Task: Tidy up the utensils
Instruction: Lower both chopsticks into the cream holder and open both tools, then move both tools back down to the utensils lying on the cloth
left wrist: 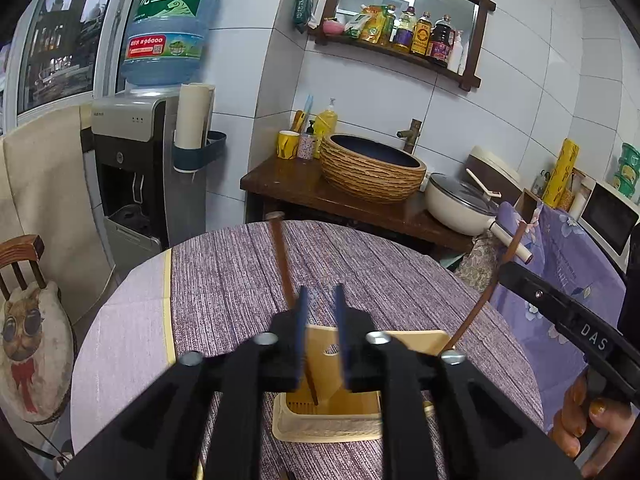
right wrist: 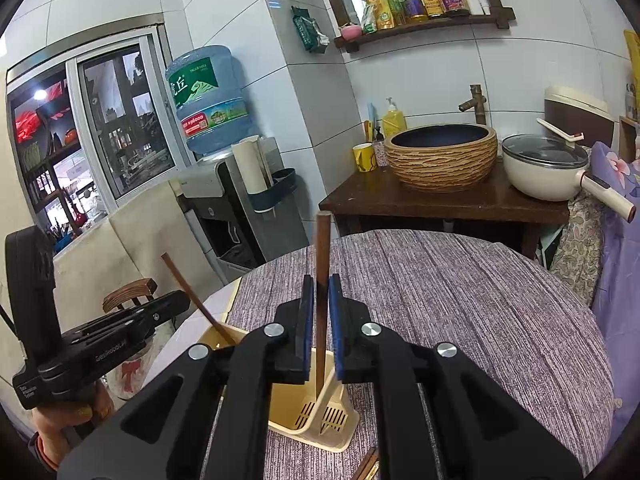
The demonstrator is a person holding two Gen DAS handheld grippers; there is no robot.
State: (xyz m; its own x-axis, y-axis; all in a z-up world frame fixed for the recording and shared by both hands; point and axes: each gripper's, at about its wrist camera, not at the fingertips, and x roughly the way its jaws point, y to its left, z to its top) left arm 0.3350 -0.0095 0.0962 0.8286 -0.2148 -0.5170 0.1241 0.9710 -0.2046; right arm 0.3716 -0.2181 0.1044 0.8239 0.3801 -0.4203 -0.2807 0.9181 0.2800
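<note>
Holder [left wrist: 332, 420] base behind left tongs [left wrist: 320, 300]

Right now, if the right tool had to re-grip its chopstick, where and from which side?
Take the chopstick on its bare upper shaft, above the holder rim, coming level from the near side. It stands almost upright with its tip in the holder, so only that stretch is free.

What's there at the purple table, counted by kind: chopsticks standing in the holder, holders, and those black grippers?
Brown chopsticks: 2
Beige holder: 1
Grippers: 2, left gripper and right gripper
Total: 5
</note>
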